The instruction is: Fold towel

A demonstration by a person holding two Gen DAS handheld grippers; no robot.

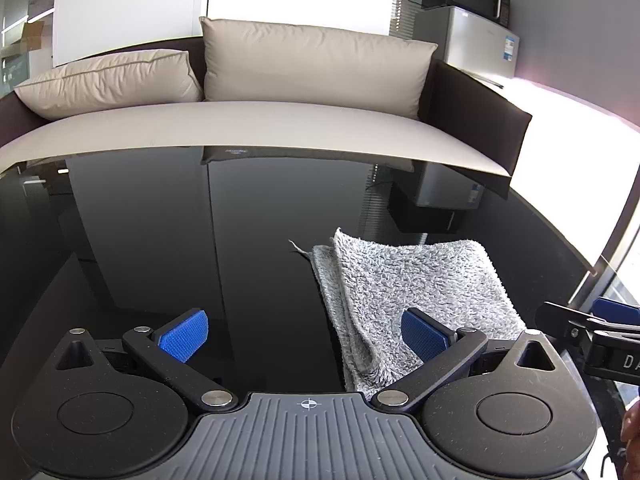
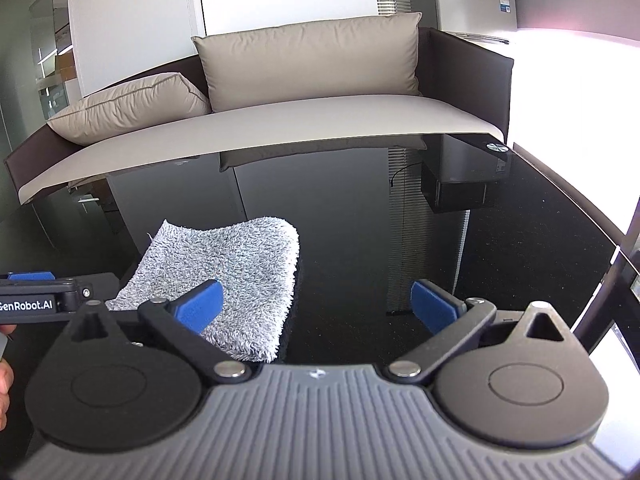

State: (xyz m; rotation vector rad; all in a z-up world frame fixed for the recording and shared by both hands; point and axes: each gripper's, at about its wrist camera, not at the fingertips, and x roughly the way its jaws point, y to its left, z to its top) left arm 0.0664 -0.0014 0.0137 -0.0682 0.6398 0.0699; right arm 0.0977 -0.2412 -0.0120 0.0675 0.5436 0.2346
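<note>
Both grippers, left gripper (image 1: 306, 336) and right gripper (image 2: 316, 306), have black linkage arms, silver pivot screws, blue ribbed pads (image 1: 184, 335) and grey ridged bodies.

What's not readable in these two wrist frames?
- Towel near edge: left wrist view, hidden behind left gripper body.
- Towel's left side: right wrist view, covered by right gripper finger.
- Fold layer count: unclear in both.
- Fridge label text: too small.
</note>
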